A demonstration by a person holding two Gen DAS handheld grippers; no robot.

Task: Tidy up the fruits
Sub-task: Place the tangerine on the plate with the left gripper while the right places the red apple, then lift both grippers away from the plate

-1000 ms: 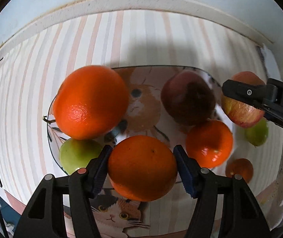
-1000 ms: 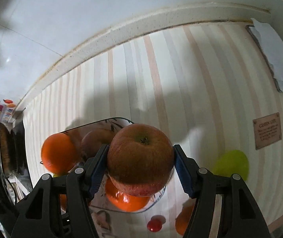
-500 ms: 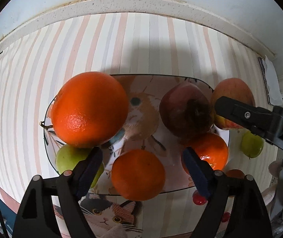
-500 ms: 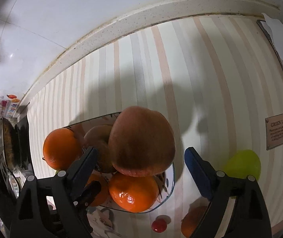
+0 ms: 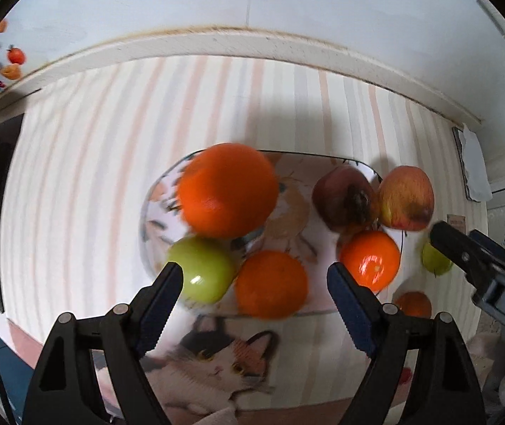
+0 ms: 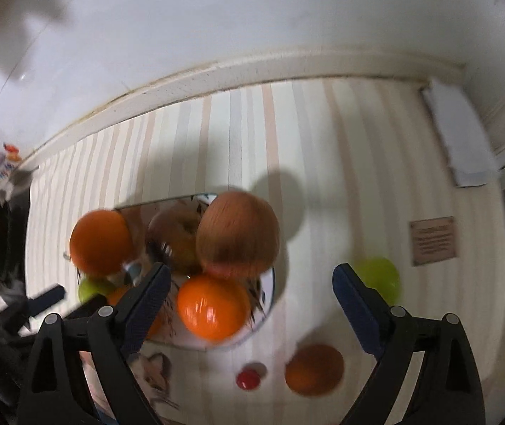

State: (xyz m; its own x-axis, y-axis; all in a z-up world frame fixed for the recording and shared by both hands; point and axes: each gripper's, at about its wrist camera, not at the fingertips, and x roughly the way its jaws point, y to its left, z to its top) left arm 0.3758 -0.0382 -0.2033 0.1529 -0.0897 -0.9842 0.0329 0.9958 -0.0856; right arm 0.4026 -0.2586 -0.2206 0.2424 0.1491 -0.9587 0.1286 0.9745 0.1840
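Both claws were spread wide and holding nothing: the left claw (image 5: pixel 254 290) hung over the near edge of the plate (image 5: pixel 323 157), the right claw (image 6: pixel 250 290) over its right side. The plate sat on the striped tabletop (image 5: pixel 86 163) and carried a big orange (image 5: pixel 227 189), a green apple (image 5: pixel 202 269), two smaller oranges (image 5: pixel 270 283), a dark red apple (image 5: pixel 344 198) and a red-yellow apple (image 5: pixel 406 198) right at the rim, looking half off it. Left out on the tabletop: a green fruit (image 6: pixel 379 276), a small orange (image 6: pixel 314 368) and a tiny red one (image 6: pixel 248 379). My guess is the round fruit would be firm but smooth and would roll, so I'd grip across the widest middle, gently, to avoid bruising.
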